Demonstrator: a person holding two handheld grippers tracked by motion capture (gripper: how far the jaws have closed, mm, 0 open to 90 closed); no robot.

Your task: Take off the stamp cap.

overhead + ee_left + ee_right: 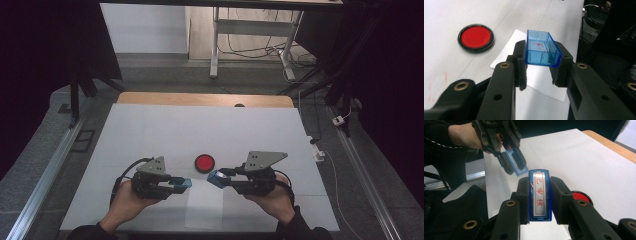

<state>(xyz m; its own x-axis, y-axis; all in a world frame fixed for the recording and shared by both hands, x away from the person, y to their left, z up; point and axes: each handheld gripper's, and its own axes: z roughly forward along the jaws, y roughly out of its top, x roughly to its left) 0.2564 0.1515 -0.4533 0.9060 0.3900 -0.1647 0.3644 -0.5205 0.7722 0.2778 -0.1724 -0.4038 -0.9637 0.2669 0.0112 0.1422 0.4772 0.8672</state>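
The left gripper (186, 184) is clamped on a clear blue cap (541, 48), its pads pressing the cap's two long sides; the cap's open mouth faces away from the gripper's camera and the cap is empty. The right gripper (216, 178) is clamped on a blue stamp (540, 195), held by its long sides with the printing face turned toward that gripper's own camera; the face carries red characters inside a red frame. In the high view both grippers are held above the near half of the white table (150, 135), tips pointing toward each other, with cap and stamp apart and a small gap between them. A sheet of white paper (205, 210) lies on the table below that gap, at about 6 o'clock from the red ink pad (204, 162). The ink pad sits open at about 12 o'clock from the gap, just beyond the two tips. Judged from this layout, the step in hand is uncapping: the cap is off and the face is exposed, with no print visible on the paper. The next move likely calls for the right gripper to turn the stamp face down, over the ink pad or straight onto the paper. The face must land flat. The left gripper should hold the cap clear.
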